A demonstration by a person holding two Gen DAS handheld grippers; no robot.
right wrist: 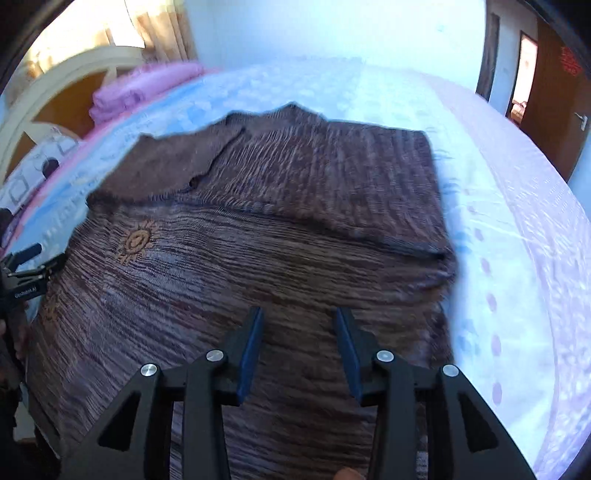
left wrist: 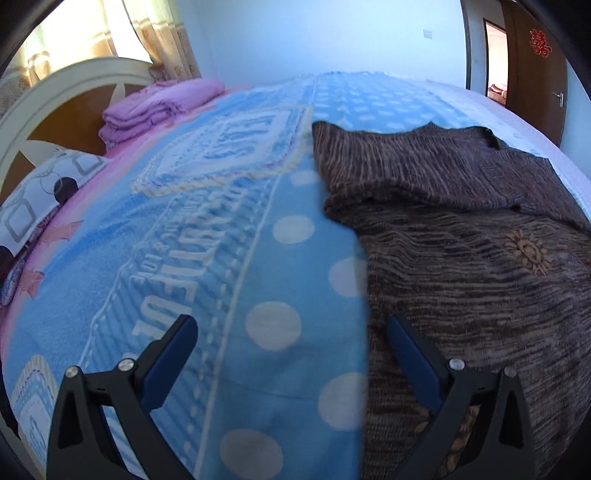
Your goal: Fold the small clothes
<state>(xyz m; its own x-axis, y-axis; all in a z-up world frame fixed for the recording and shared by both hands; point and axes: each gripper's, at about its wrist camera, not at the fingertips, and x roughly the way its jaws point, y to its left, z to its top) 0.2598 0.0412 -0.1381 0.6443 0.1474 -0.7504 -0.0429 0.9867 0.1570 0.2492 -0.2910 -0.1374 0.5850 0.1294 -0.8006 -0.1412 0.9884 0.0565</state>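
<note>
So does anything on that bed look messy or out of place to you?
Nothing looks damaged or spilled. The brown sweater lies on the blue blanket with its sleeves already folded in across the chest, though its collar end is a bit rumpled. The pink bedding by the headboard is neatly stacked.

Daylight pours in through the curtains (left wrist: 159, 40) far ahead and to the left of each gripper, blowing them out to pale yellow. The wall (left wrist: 332, 33) straight ahead glows a cold blue-white. In the right wrist view the bedsheet (right wrist: 517, 229) to the right of the right gripper (right wrist: 299, 347) is washed out by glare, and the brown sweater (right wrist: 258, 229) is smeared with motion blur, its far edge ragged. The left wrist view is sharper. Both pictures bulge strongly, with dark corners at the fisheye rim. Shadows are soft.
</note>
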